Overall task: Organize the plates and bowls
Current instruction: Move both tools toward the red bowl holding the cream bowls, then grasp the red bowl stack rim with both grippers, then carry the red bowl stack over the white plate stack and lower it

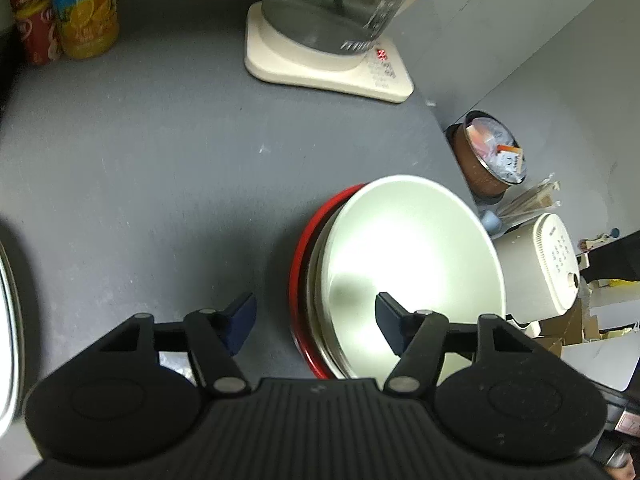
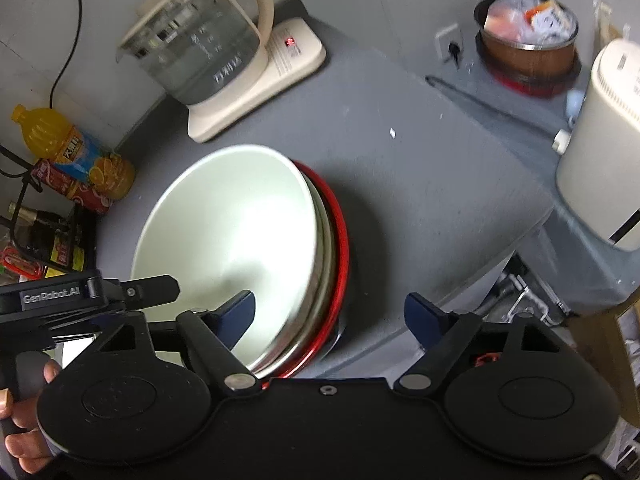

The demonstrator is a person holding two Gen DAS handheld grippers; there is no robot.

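Dishes sit stacked on the grey counter (image 1: 140, 168): a white bowl (image 1: 412, 272) nested on a metal plate (image 1: 316, 300), which rests on a red plate (image 1: 298, 276). We see the stack near the counter's edge, and it lies partly between and ahead of both pairs of jaws.

Our left gripper (image 1: 316, 320) has its jaws spread wide and holds nothing. One blue pad hangs over the bowl's inner wall, the other over bare counter just beside the red rim. Whether the pad touches the bowl we cannot tell.

Our right gripper (image 2: 330, 314) is likewise spread and empty. Its one pad sits over the near part of the white bowl (image 2: 228, 232), the other over bare counter beyond the red plate (image 2: 342, 248). The left gripper's body shows at the left edge of that view, held by a hand (image 2: 24, 412).

Beyond the jaws stands a glass kettle (image 2: 192, 52) on a cream base (image 2: 256, 92). An orange drink bottle (image 2: 76, 152) and a red can (image 2: 72, 192) stand far off to one side. A brown pot (image 2: 528, 48) of packets and a white appliance (image 2: 600, 152) sit off the counter's other side.
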